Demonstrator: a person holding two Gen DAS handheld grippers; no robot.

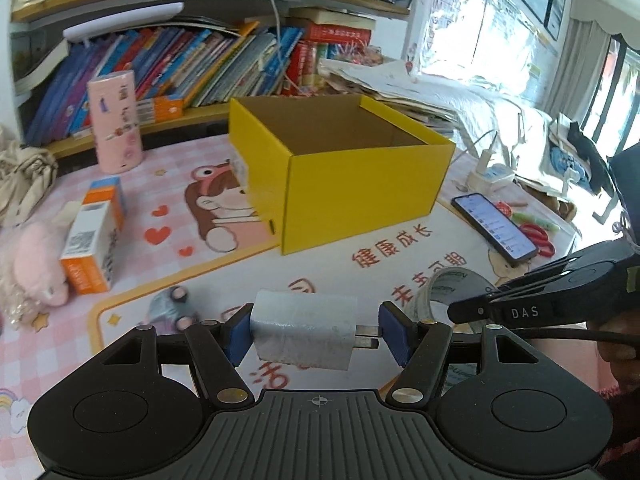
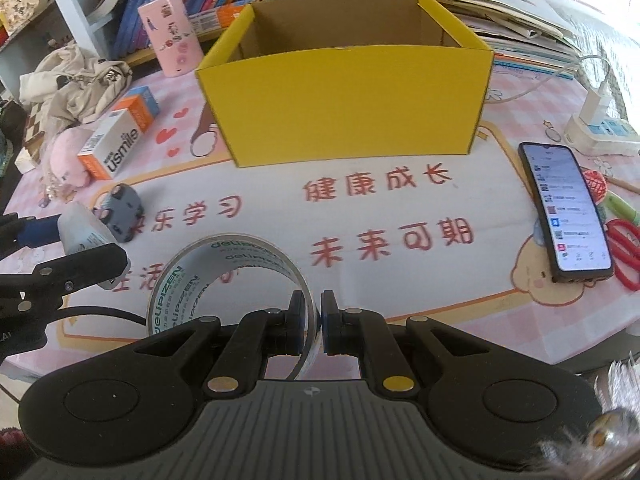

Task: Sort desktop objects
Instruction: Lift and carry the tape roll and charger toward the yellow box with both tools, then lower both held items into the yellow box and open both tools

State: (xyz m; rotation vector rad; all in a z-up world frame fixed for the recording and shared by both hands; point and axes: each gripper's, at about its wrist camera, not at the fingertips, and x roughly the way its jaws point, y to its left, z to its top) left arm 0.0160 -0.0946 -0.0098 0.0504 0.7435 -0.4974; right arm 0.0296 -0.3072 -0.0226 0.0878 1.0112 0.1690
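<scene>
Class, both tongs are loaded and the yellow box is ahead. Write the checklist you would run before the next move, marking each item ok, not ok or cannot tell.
1. Left tongs hold the white charger, pads on its body and prongs: ok.
2. Right tongs pinch the wall of the clear tape roll: ok.
3. Yellow box open on top: ok.
4. Room inside the box; its floor is hidden: cannot tell.
5. Phone lies off to the right of the box: ok.
</scene>
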